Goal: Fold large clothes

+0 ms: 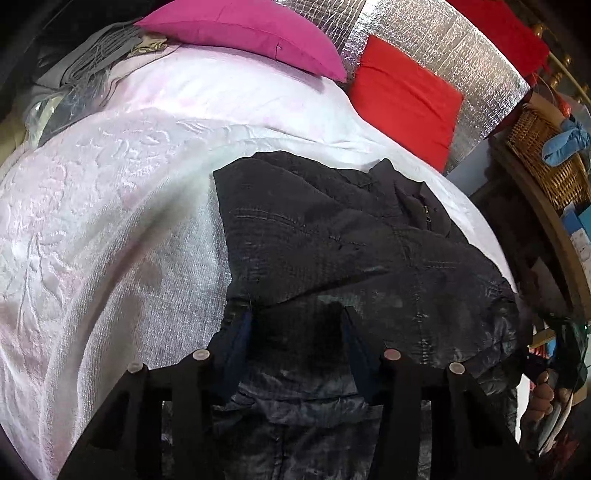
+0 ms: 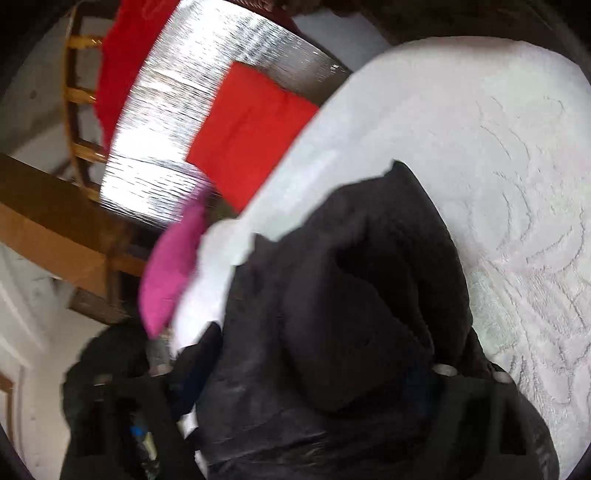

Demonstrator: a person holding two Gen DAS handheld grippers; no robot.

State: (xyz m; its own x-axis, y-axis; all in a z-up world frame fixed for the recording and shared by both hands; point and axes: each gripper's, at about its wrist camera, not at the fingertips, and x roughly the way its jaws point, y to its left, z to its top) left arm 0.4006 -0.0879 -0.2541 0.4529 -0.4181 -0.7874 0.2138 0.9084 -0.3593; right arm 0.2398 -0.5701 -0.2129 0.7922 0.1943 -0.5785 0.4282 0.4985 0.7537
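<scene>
Bed (image 1: 110, 221) with pale pink-white bumpy cover. Pink pillow (image 1: 251, 33) and red pillow (image 1: 402, 99) at far end. Shiny silver sheet (image 1: 443, 55) behind pillows. Brown woven basket (image 1: 546, 162) on wooden shelf (image 1: 554, 229) beside bed. White wall (image 2: 33, 92) and yellow wooden rails (image 2: 77, 96) in right view.

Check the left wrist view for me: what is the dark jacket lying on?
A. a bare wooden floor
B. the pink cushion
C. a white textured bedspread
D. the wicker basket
C: the dark jacket lies spread on the white textured bedspread, with the pink cushion farther back and the wicker basket off the bed.
</scene>
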